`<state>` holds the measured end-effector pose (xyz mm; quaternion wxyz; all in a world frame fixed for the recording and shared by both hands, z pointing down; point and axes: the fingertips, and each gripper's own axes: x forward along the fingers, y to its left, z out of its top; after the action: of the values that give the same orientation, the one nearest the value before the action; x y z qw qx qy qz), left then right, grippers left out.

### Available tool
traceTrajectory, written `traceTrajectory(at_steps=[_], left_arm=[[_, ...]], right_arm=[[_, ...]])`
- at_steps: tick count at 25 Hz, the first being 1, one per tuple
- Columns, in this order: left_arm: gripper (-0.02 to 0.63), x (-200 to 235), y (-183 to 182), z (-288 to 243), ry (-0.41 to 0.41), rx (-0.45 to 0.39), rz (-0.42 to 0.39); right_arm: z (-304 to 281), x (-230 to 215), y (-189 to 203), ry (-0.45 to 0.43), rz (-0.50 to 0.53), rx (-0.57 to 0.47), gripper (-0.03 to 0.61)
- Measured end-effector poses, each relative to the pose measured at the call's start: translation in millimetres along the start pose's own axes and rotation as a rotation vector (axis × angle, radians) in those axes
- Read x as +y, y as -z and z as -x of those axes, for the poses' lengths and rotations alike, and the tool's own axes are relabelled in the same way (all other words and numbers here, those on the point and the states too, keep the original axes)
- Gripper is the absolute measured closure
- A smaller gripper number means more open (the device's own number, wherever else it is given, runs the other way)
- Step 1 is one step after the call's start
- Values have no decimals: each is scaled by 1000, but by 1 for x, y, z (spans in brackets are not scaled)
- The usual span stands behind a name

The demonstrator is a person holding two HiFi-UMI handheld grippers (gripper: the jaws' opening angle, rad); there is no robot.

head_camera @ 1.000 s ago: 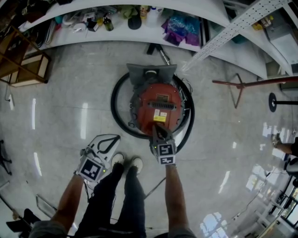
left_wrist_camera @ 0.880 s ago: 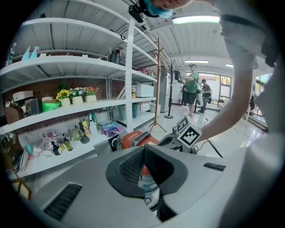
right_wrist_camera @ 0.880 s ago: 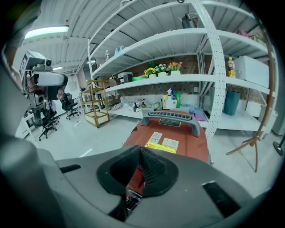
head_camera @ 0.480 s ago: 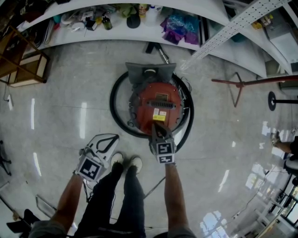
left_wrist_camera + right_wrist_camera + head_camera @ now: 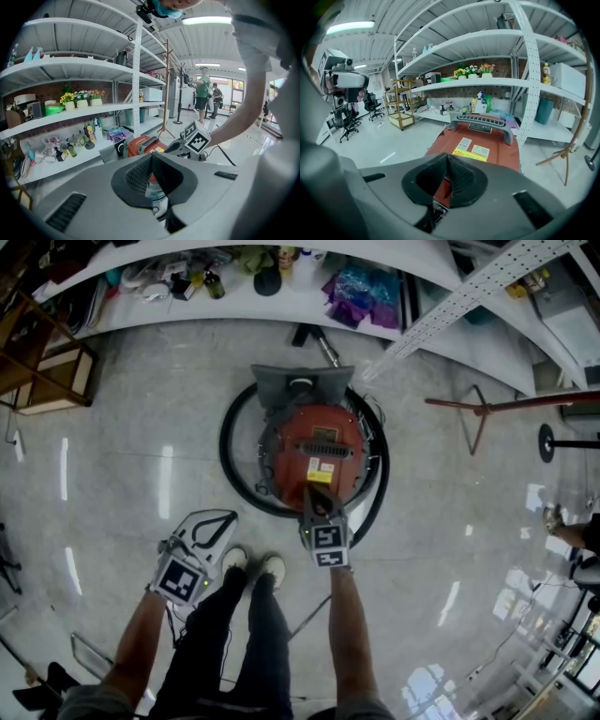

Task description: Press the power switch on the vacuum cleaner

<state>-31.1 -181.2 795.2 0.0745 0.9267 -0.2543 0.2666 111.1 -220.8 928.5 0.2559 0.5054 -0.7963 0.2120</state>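
Note:
A red canister vacuum cleaner stands on the floor in front of my feet, with a grey handle and yellow labels on top. My right gripper is shut, and its tip lies over the near edge of the red body. The jaws hide whatever is under them, so I see no switch. My left gripper is shut on nothing and hangs by my left leg, apart from the vacuum. In the left gripper view the vacuum shows beyond the shut jaws.
A black hose coils around the vacuum. White shelves with bottles and a purple bag run behind it. A wooden cart stands at the left, a brown stand at the right. My shoes are just behind the grippers.
My right gripper has edged slightly further onto the vacuum's near edge. The left gripper has hardly moved.

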Motion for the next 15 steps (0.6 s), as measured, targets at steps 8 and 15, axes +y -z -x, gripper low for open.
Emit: traceTrajectory(at_steps=[8,15], left_arm=[[607,-4,3,1,3,-1,4],[607,-8,7,2,4,2,5]], right_arm=[[0,-1,2,5,-29,-20,568],[0,-2,5,21,-33,-23,568]])
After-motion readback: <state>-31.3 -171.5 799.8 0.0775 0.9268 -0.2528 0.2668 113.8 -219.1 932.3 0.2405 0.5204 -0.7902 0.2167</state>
